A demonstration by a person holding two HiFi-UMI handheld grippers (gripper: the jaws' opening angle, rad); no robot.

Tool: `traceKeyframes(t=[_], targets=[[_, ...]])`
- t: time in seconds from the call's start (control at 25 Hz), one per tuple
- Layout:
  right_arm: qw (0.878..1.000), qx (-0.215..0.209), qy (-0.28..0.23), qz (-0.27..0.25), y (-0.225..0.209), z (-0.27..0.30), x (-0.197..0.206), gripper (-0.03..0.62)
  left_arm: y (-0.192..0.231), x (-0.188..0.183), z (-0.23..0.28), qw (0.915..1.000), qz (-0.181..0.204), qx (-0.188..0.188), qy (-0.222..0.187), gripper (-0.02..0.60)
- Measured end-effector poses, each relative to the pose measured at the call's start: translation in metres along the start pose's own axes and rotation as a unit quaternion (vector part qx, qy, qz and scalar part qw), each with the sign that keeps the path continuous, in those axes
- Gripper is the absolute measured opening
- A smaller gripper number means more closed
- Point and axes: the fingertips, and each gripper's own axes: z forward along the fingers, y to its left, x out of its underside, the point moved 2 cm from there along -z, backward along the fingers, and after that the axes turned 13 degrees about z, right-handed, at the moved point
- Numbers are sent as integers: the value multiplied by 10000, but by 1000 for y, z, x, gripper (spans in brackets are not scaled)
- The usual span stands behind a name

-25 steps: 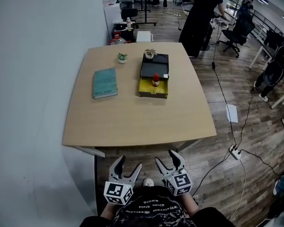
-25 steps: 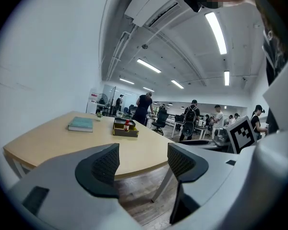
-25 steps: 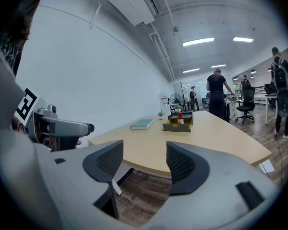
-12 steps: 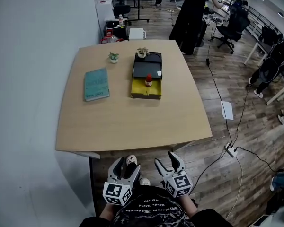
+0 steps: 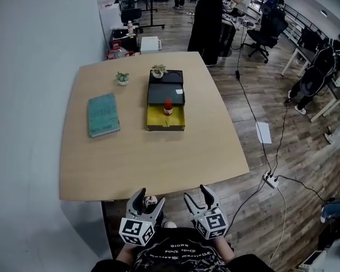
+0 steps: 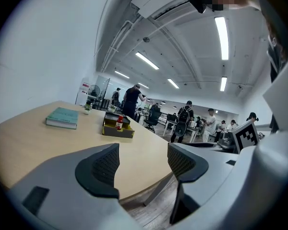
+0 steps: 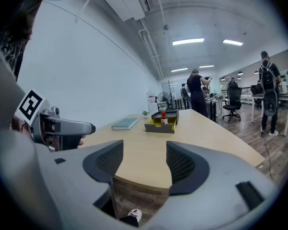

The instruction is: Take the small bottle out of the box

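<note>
A pale wooden table with rounded corners fills the middle of the head view. A flat yellow cardboard box with its black lid folded back lies between the table's centre and its far edge. A teal hardback book lies flat beside it, closer to the left edge.

The left gripper and the right gripper hang side by side off the near edge, well apart from the box. Each has its jaws spread wide with nothing between them.

Two little potted plants sit by the far edge.

The small red-capped bottle stands upright inside the box, at the lid end of the yellow tray. It looks light, stiff and smooth, so probably a bit slippery and easy to tip. A sideways pinch on the body just under the cap seems the safest hold, followed by a straight lift clear of the low walls.
</note>
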Motion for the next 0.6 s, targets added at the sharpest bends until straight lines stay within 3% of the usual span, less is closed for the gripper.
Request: traceKeyframes(t=[0.6], targets=[[9998, 201, -53, 55, 2, 93, -48, 291, 82, -38, 69, 9994, 195, 273, -24, 324]])
